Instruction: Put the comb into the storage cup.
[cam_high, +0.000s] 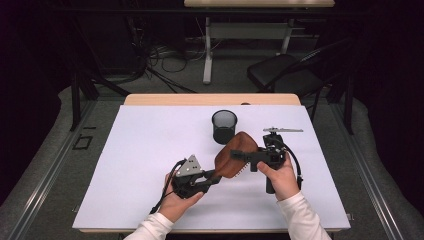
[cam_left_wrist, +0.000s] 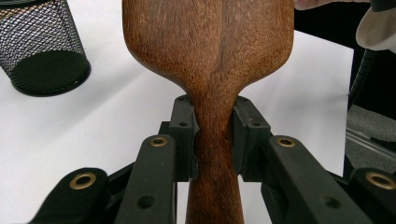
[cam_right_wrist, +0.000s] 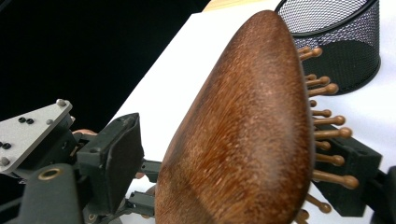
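Note:
A brown wooden hairbrush (cam_high: 231, 161) is held above the white table cover (cam_high: 145, 150), its bristles turned toward the person's right. My left gripper (cam_high: 216, 175) is shut on its narrow handle; in the left gripper view both pads (cam_left_wrist: 183, 135) press the neck of the hairbrush (cam_left_wrist: 210, 56). My right gripper (cam_high: 246, 159) straddles the brush head. In the right gripper view the hairbrush (cam_right_wrist: 247, 130) lies between the jaws: the left pad (cam_right_wrist: 114, 158) stands a little off the smooth back, and the right pad (cam_right_wrist: 355, 172) sits at the bristle tips.
A black mesh cup (cam_high: 224, 126) stands upright just behind the brush, also seen as the mesh cup (cam_left_wrist: 42, 46) and the mesh cup (cam_right_wrist: 345, 42). A black chair (cam_high: 285, 72) and cables lie beyond the table's far wooden edge (cam_high: 210, 99).

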